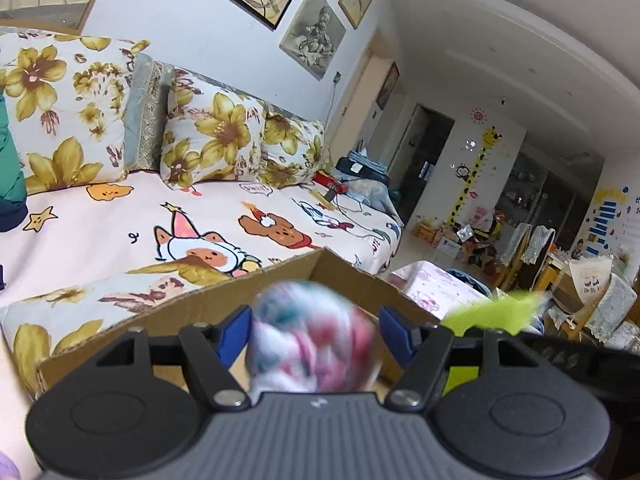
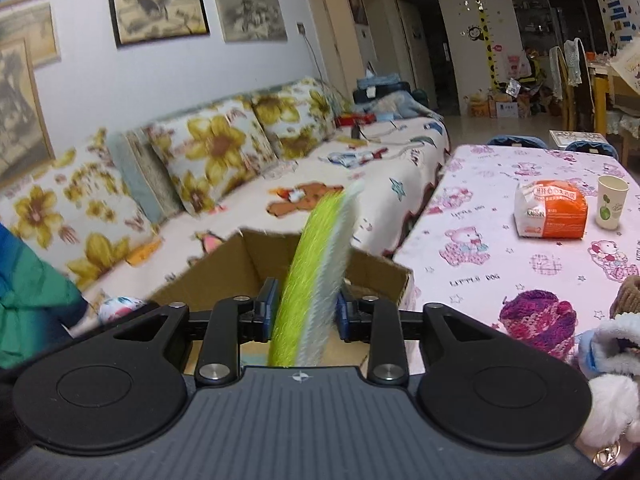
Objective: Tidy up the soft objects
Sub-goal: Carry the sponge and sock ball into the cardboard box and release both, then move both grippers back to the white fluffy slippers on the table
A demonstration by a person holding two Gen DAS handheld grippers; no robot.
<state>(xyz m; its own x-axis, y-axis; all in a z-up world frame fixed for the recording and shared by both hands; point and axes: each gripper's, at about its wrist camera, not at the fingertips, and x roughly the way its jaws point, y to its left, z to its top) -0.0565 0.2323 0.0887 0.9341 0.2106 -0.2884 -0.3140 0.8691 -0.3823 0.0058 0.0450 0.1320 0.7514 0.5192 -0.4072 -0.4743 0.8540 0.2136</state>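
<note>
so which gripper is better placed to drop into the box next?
Left, probably. The left gripper is open around the patterned ball, above the cardboard box. The right gripper is shut on the green fuzzy item.

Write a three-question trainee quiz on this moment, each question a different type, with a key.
1. True or false: the right hand-held gripper is shut on a lime-green furry item.
2. The cardboard box sits: A) on the table, B) in front of both grippers, C) on the sofa cushions.
3. Fill in: the left hand-held gripper has its blue pads apart around a blurred ____ soft bundle.

Key: 1 true. 2 B. 3 multicoloured (pink, teal, white).
</note>
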